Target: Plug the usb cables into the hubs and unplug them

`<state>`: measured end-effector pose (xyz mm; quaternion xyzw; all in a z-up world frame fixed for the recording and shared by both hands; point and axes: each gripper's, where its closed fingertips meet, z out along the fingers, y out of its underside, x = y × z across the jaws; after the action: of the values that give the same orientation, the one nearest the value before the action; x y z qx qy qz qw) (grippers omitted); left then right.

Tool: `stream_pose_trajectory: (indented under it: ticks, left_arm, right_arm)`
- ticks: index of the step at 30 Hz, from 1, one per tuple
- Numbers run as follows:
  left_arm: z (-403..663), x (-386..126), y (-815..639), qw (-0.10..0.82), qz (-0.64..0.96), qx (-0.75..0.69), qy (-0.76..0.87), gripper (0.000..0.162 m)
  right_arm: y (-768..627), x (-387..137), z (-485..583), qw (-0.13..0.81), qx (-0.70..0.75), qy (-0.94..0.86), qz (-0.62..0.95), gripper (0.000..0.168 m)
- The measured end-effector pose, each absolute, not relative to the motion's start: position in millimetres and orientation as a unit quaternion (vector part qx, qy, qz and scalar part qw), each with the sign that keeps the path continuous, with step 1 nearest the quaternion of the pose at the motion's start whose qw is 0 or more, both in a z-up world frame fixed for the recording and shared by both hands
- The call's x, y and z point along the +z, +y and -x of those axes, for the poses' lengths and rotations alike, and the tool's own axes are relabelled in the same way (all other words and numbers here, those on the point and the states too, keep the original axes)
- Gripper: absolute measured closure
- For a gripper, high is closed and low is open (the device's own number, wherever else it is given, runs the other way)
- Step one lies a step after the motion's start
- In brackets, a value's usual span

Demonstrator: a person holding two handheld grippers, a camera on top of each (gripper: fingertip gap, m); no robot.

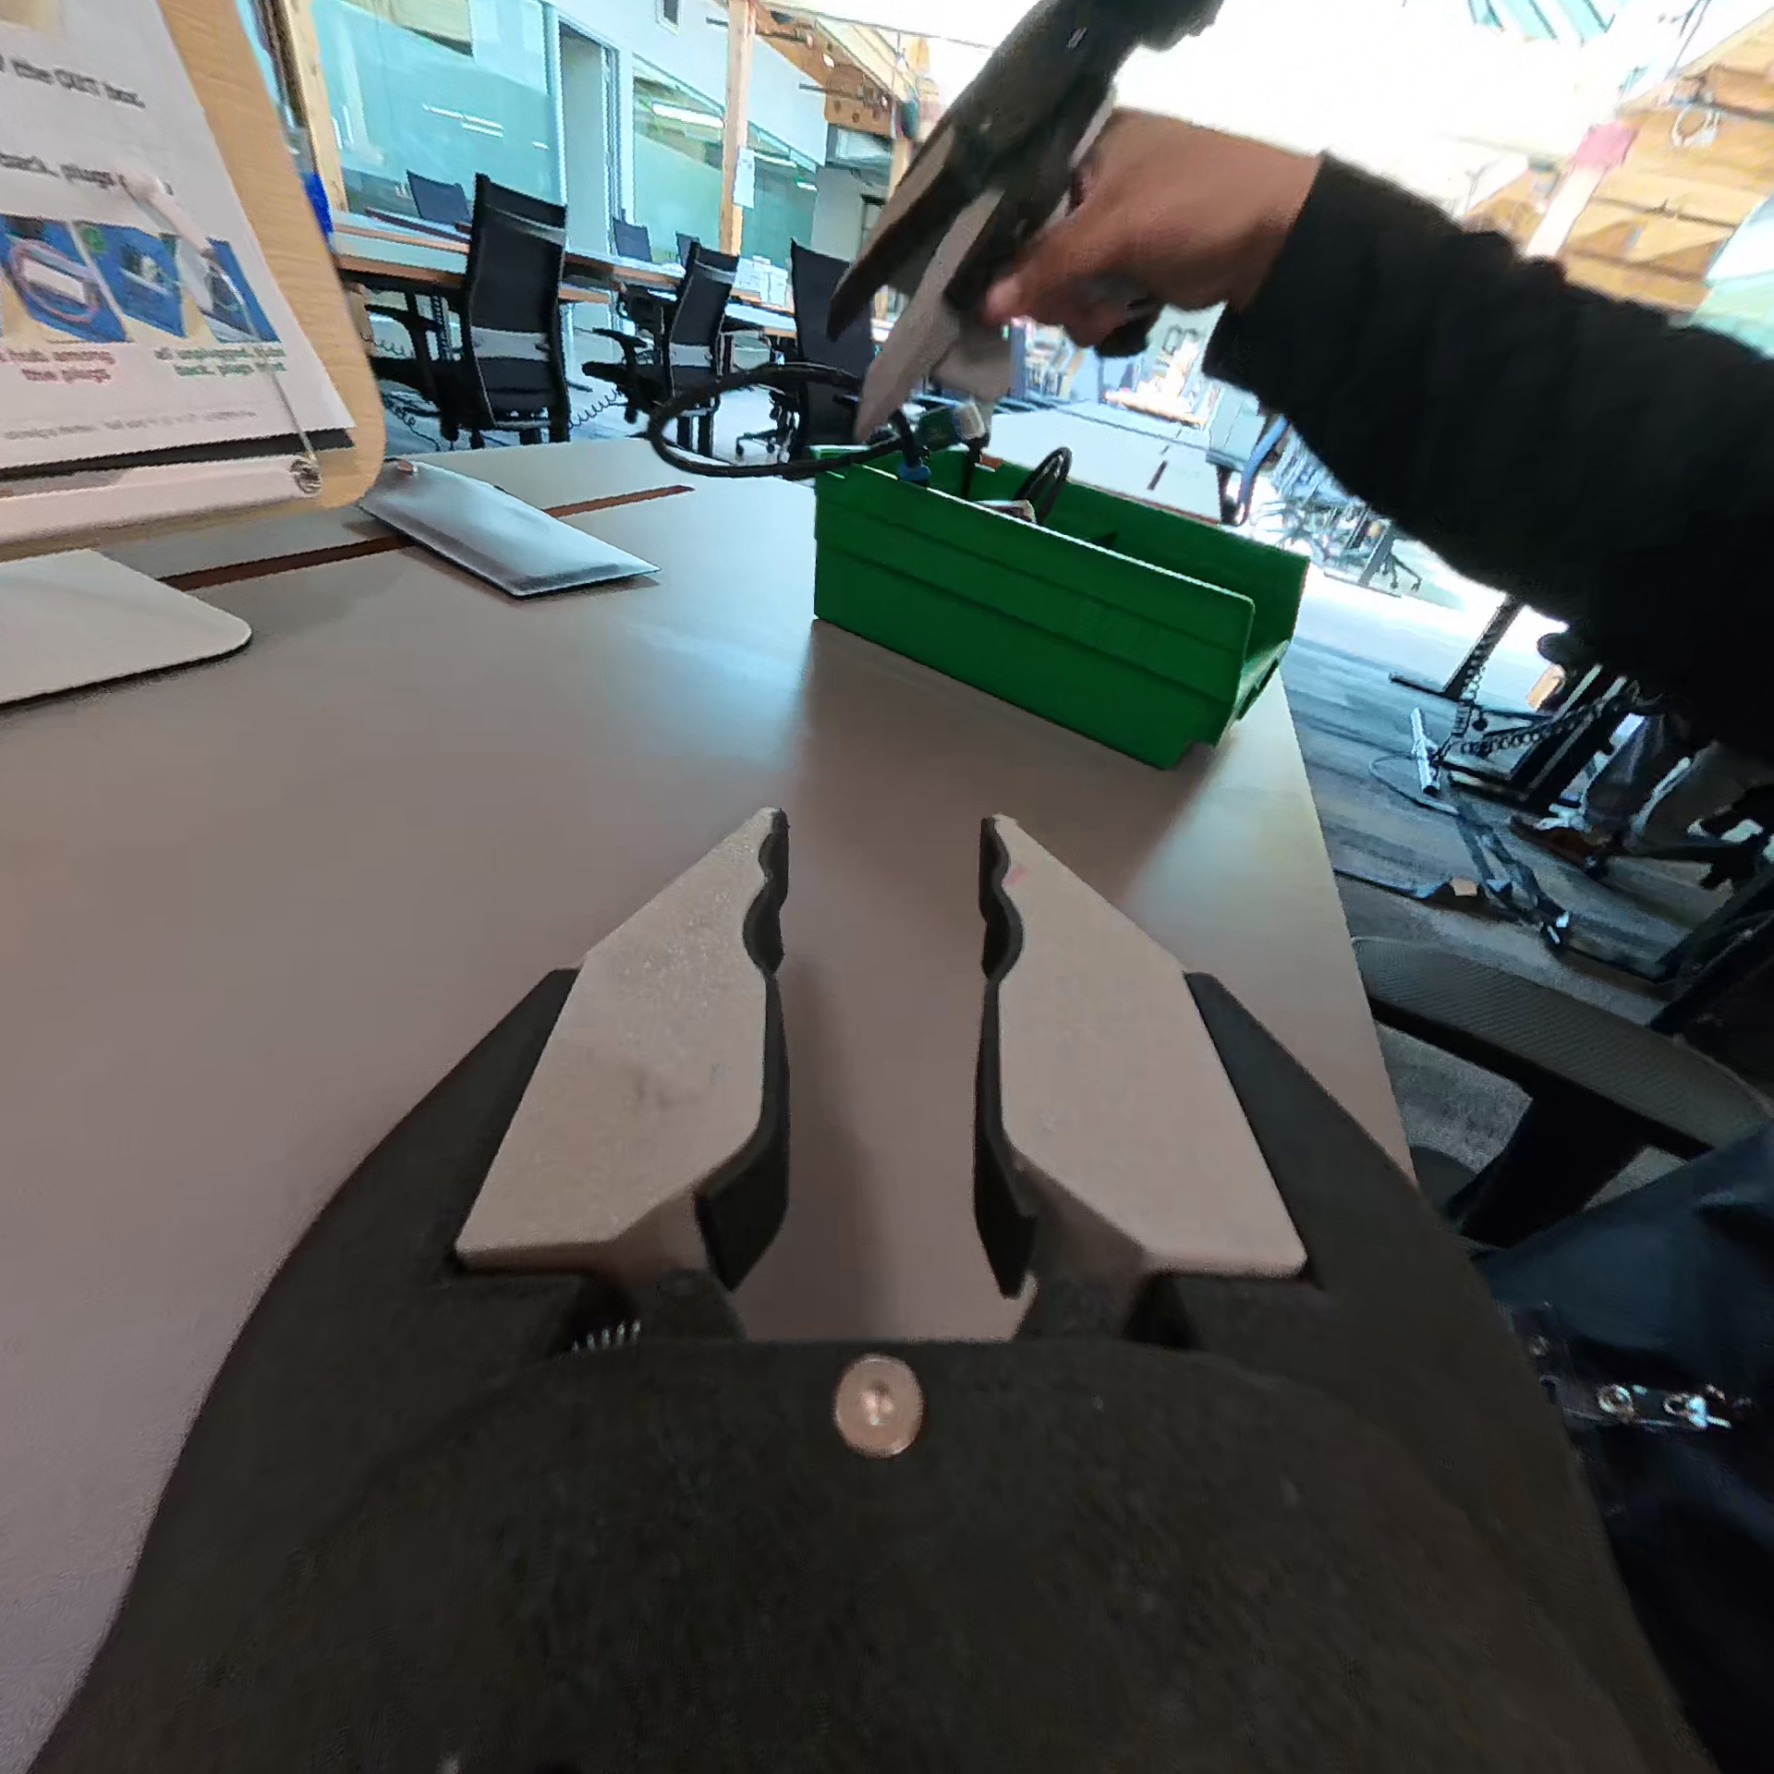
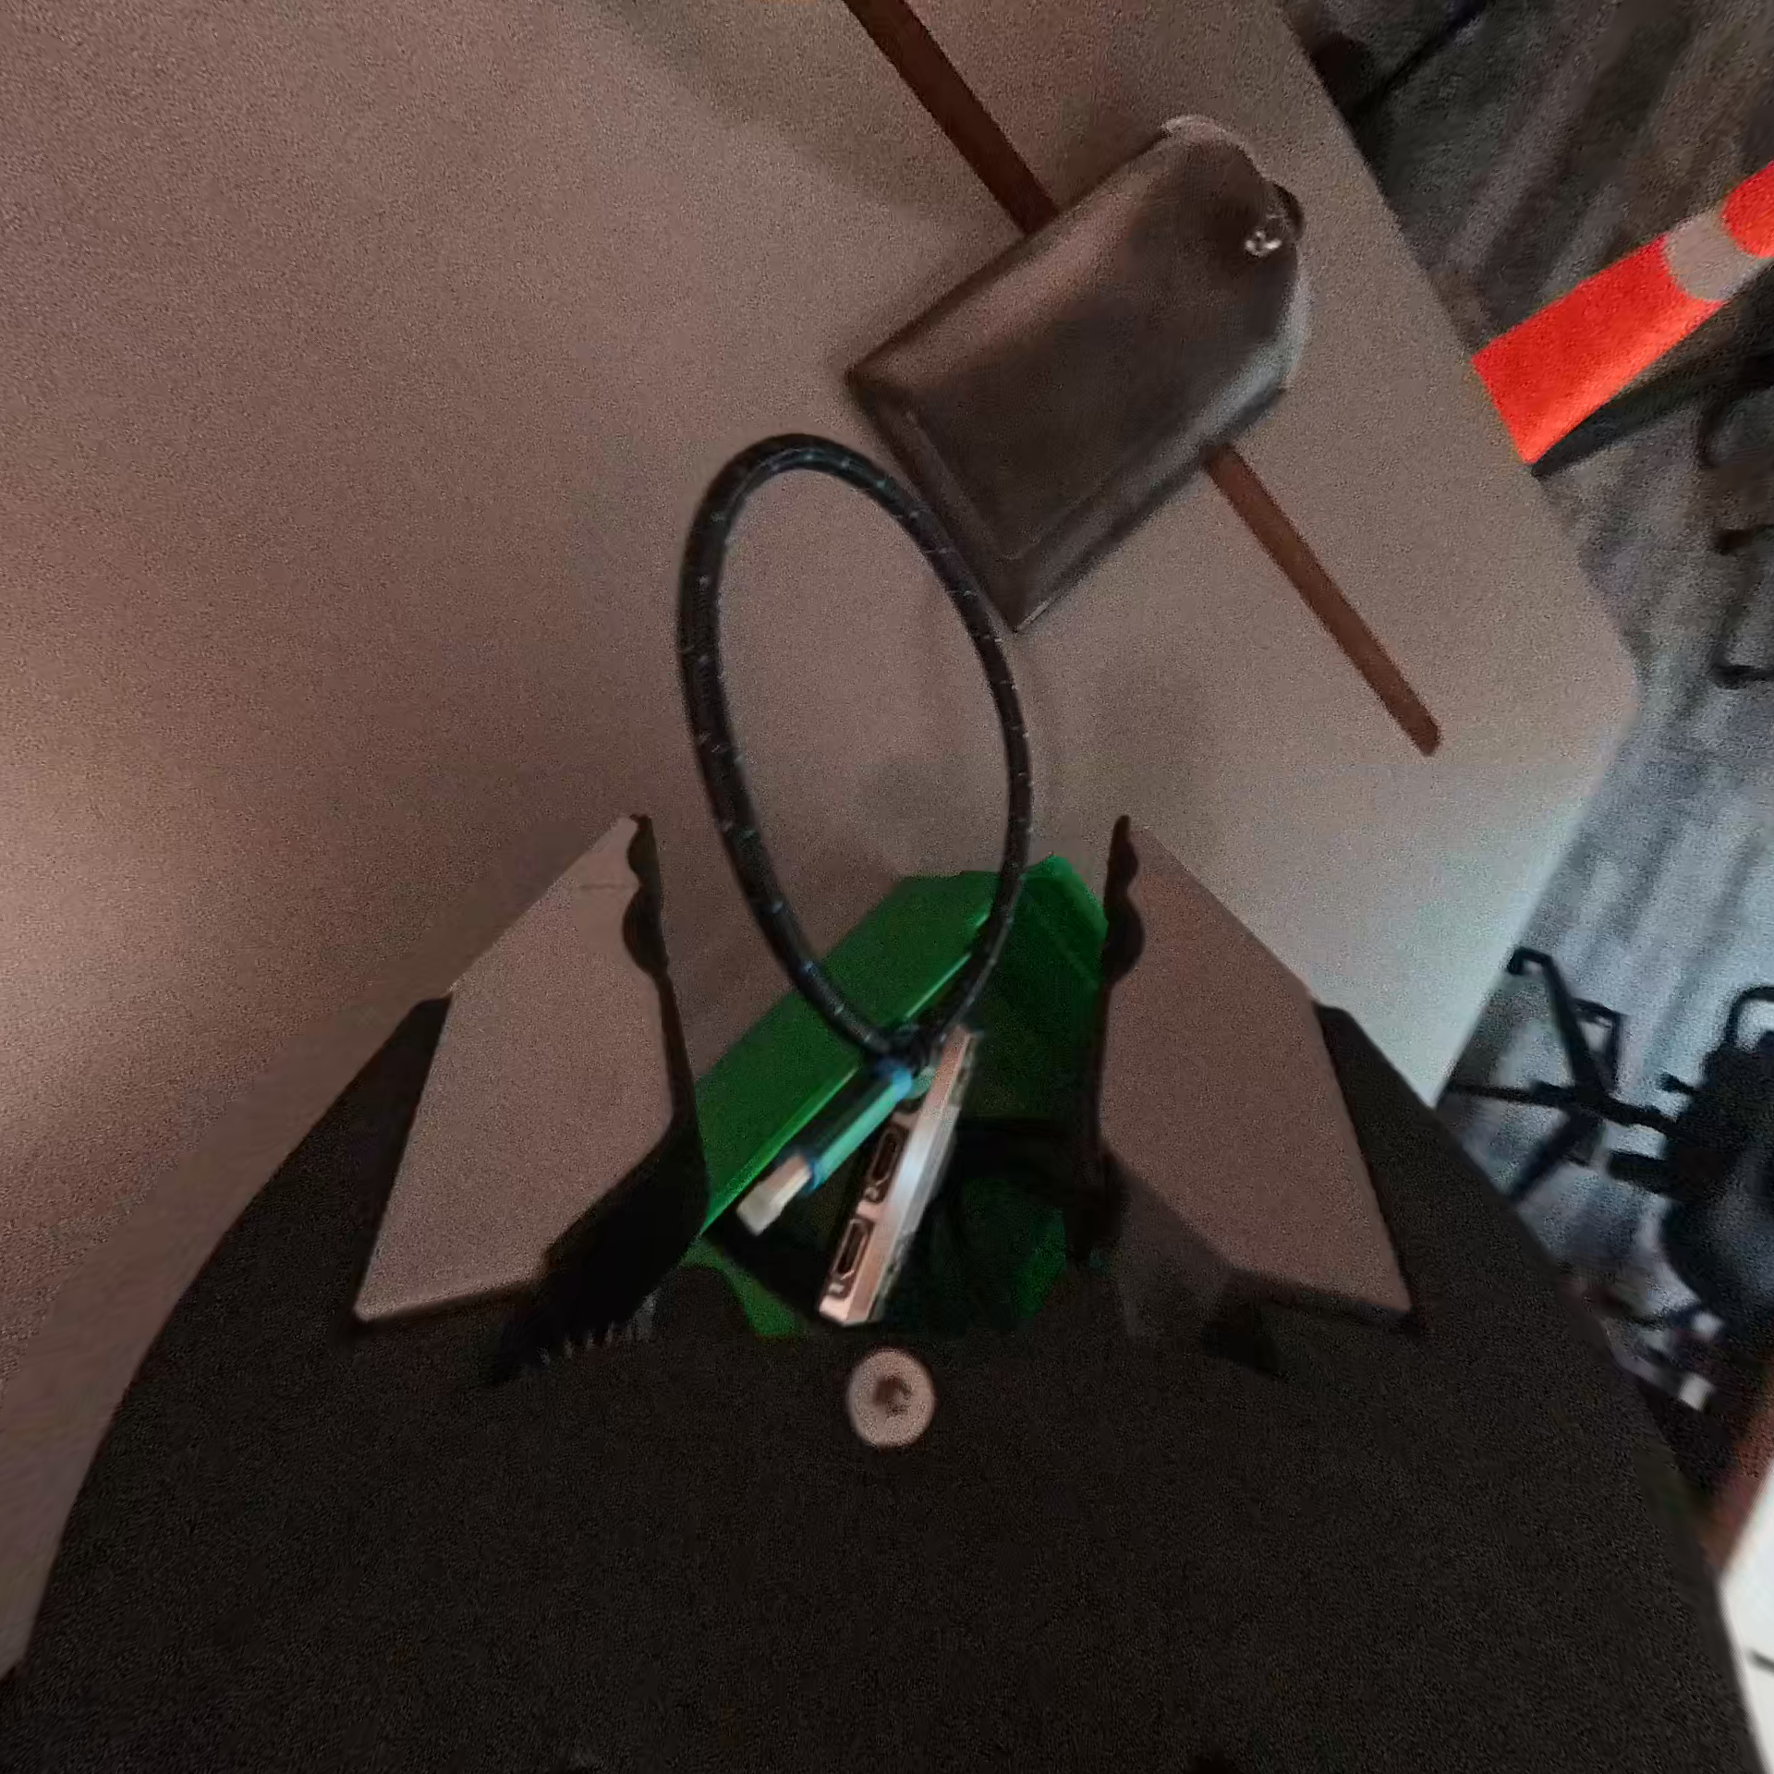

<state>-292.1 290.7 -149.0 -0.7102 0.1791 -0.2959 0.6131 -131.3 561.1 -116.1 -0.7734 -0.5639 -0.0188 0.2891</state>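
Observation:
My left gripper (image 1: 883, 835) is open and empty, low over the grey table (image 1: 384, 816). Ahead of it a green bin (image 1: 1037, 595) stands near the table's right edge. A hand holds my right gripper (image 1: 850, 374) above the bin's far end, pointing down. In the right wrist view my right gripper (image 2: 878, 835) is wide open with nothing between its jaws. Below it the green bin (image 2: 864, 1008) holds a silver hub (image 2: 893, 1200) with ports, leaning on edge. Its black braided cable (image 2: 845, 672) loops up out of the bin and ends in a blue-collared plug (image 2: 816, 1142). The cable loop (image 1: 720, 422) also shows in the left wrist view.
A silver pouch (image 1: 509, 538) lies on the table beyond the bin; it also shows in the right wrist view (image 2: 1085, 384). A monitor foot (image 1: 96, 624) and a board with a printed sheet (image 1: 144, 240) stand at left. An orange cone (image 2: 1613, 326) stands on the floor. Office chairs (image 1: 509, 317) stand behind. The left gripper's tips are roughly 30 centimetres from the right gripper's.

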Motion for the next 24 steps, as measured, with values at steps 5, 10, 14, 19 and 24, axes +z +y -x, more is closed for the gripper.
stream_pose_trajectory:
  ticks: [5, 10, 14, 19, 24]
  left_arm:
    - [305, -145, 291, 0.621, 0.703, -0.314, 0.145, 0.127]
    - [301, -150, 293, 0.61, 0.717, -0.298, 0.158, 0.129]
    - [289, -157, 291, 0.593, 0.728, -0.287, 0.188, 0.132]
    - [276, -160, 286, 0.583, 0.729, -0.289, 0.212, 0.132]
    - [282, -158, 284, 0.588, 0.728, -0.289, 0.202, 0.132]
  right_arm:
    - [577, -122, 140, 0.255, 0.014, -0.536, 0.805, 0.168]
    - [588, -63, 77, 0.296, 0.198, -0.375, 0.856, 0.168]
    - [586, -63, 19, 0.245, 0.331, -0.288, 0.865, 0.168]
    - [590, -109, 0, 0.161, 0.364, -0.237, 0.886, 0.167]
    - [603, -137, 9, 0.151, 0.438, -0.182, 0.867, 0.165]
